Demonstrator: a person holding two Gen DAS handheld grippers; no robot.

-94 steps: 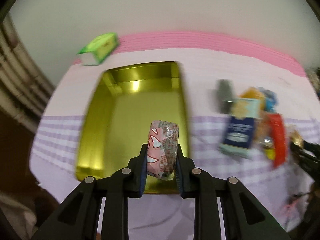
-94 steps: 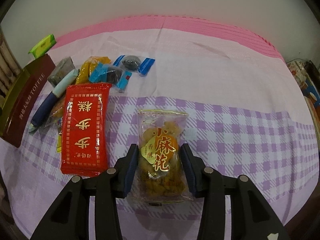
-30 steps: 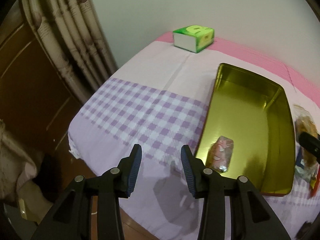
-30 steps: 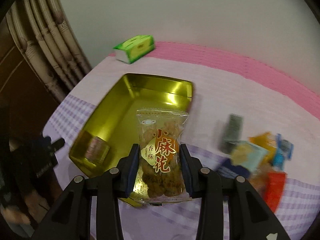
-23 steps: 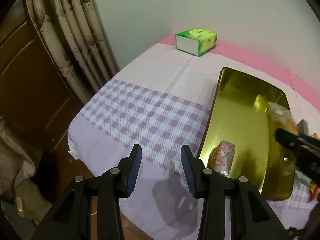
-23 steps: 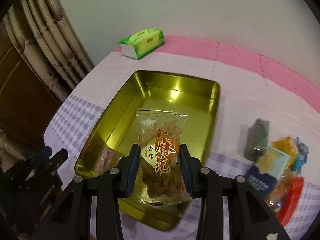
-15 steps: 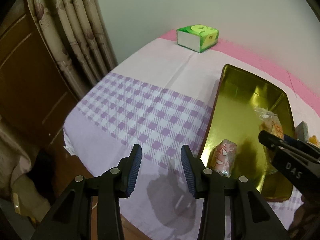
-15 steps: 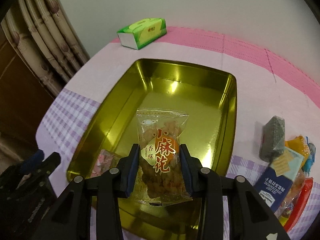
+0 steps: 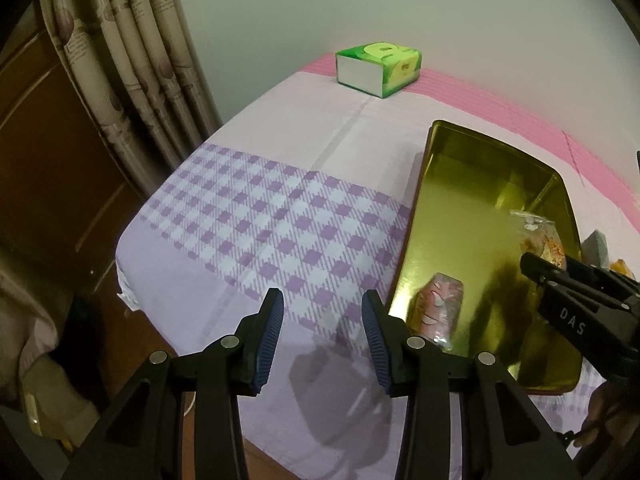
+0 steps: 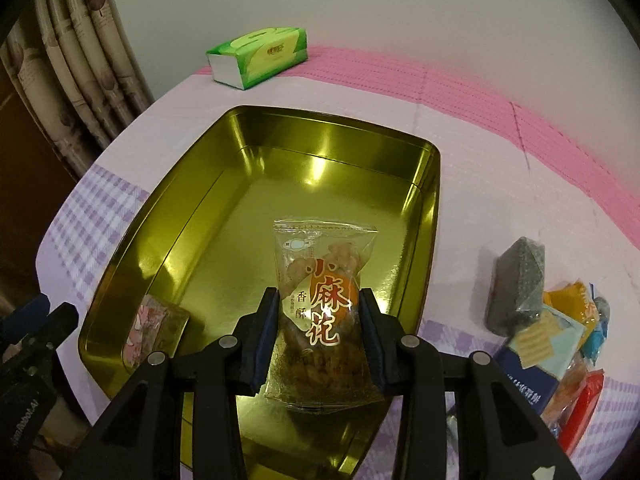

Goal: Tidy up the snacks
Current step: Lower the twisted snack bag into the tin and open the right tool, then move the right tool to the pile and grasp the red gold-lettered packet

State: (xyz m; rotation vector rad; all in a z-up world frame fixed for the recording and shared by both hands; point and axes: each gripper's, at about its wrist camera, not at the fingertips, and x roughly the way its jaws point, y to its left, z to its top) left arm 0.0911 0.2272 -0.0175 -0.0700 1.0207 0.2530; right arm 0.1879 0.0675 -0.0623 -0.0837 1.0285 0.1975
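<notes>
My right gripper (image 10: 319,330) is shut on a clear fried-twist snack packet (image 10: 323,280) with red Chinese lettering and holds it over the gold tin tray (image 10: 192,216). A pink wrapped snack (image 10: 154,326) lies in the tray's near-left corner. In the left wrist view my left gripper (image 9: 323,334) is open and empty over the checked cloth, left of the tray (image 9: 472,184). The pink snack (image 9: 440,312) and the held packet (image 9: 536,236) also show there.
A green tissue box (image 10: 260,56) stands at the table's far edge. A pile of loose snacks (image 10: 560,320) lies right of the tray, with a grey packet (image 10: 516,280) nearest it. Curtains (image 9: 132,60) and a brown door stand left of the table.
My left gripper let go of the pink snack in the tray and drew back to the left. My right gripper carried the fried-twist packet from the pile to above the tray.
</notes>
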